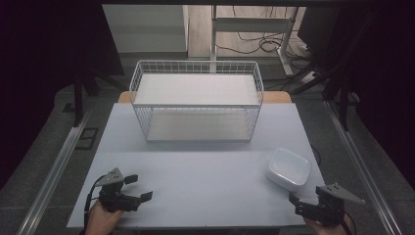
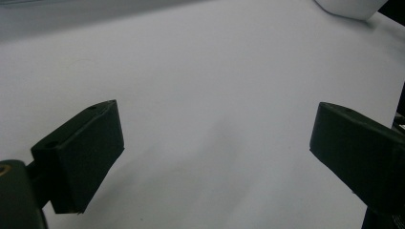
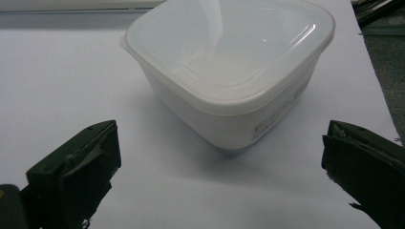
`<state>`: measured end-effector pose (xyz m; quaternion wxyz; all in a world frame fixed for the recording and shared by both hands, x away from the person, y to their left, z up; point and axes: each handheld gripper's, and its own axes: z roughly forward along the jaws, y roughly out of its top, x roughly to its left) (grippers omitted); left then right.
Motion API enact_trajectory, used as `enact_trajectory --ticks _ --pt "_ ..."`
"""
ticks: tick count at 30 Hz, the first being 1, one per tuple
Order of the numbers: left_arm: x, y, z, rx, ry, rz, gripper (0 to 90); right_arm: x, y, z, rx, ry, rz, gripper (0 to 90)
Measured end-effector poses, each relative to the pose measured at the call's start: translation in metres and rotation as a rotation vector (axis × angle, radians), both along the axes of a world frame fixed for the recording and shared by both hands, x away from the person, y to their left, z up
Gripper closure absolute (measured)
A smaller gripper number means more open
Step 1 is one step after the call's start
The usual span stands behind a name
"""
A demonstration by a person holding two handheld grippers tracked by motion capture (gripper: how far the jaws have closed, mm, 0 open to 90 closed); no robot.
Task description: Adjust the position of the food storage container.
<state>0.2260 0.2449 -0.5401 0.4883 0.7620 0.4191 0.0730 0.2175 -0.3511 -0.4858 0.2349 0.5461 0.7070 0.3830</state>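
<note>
Fingers point(image 3: 86, 167) of both grippers gape empty; the lidded container point(image 3: 229, 71) sits just ahead of the right pair.

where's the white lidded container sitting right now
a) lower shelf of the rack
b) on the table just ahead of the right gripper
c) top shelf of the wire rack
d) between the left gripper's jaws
b: the container rests on the table, just ahead of the open right gripper.

White lidded plastic container point(image 1: 288, 168), upright, closed, near table's right edge, before wire basket point(image 1: 196, 100)
</note>
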Motion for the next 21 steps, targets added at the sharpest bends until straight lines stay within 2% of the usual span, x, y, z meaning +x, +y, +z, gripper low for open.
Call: enact_trajectory --ticks 3,8,12,14,19,20,21 --pt "0.000 0.000 0.000 0.002 -0.004 -0.002 4.0 0.000 0.000 0.004 -0.016 -0.002 -0.004 0.0" --pt "0.000 -0.001 0.000 0.003 -0.005 -0.005 4.1 0.002 -0.007 0.012 -0.028 -0.003 -0.050 12.0" --pt "0.000 -0.002 0.000 0.001 -0.005 -0.007 4.1 0.006 -0.017 0.016 0.004 0.010 -0.082 30.8" --pt "0.000 -0.002 0.000 0.002 -0.004 -0.010 4.2 0.010 -0.020 0.018 0.009 0.024 -0.080 39.4" --pt "0.000 -0.003 0.000 0.004 -0.002 -0.016 4.6 0.022 -0.024 0.021 -0.022 0.022 -0.071 59.0" --pt "0.000 -0.003 0.000 0.004 -0.002 -0.016 4.6 0.022 -0.024 0.021 -0.022 0.022 -0.071 59.0" --pt "0.000 -0.003 0.000 0.000 -0.001 -0.017 4.6 0.026 -0.026 0.022 -0.040 0.019 -0.077 68.2"
